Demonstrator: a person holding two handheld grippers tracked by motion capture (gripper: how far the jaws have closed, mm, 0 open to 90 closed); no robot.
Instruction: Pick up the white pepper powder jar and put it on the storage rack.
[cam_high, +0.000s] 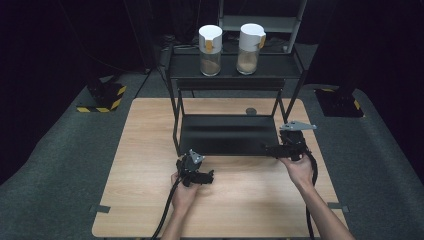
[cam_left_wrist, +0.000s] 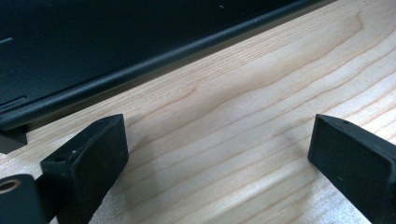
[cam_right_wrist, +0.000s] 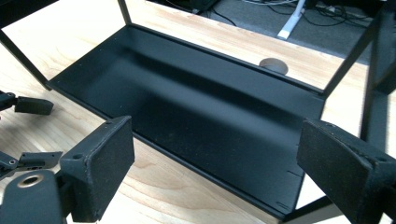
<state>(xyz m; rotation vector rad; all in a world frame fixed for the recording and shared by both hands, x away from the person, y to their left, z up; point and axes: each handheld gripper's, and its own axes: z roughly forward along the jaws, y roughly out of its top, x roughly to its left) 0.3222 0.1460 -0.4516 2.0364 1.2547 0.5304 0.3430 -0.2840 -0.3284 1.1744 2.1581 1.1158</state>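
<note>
Both my left gripper (cam_high: 206, 177) and right gripper (cam_high: 270, 148) gape wide, empty, at the black rack's lower shelf (cam_high: 227, 134).

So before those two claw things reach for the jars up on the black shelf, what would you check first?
1. Left gripper open, nothing between its jaws: ok.
2. Right gripper open and holding nothing: ok.
3. Both jars, left jar and right jar, upright on the top shelf: ok.
4. Lids on both jars: ok; whether they are tight, cannot tell.
5. Lower shelf bare, ready to take a jar: ok.
6. Both grippers near the jars: not ok, they sit low by the lower shelf's front edge.
</note>
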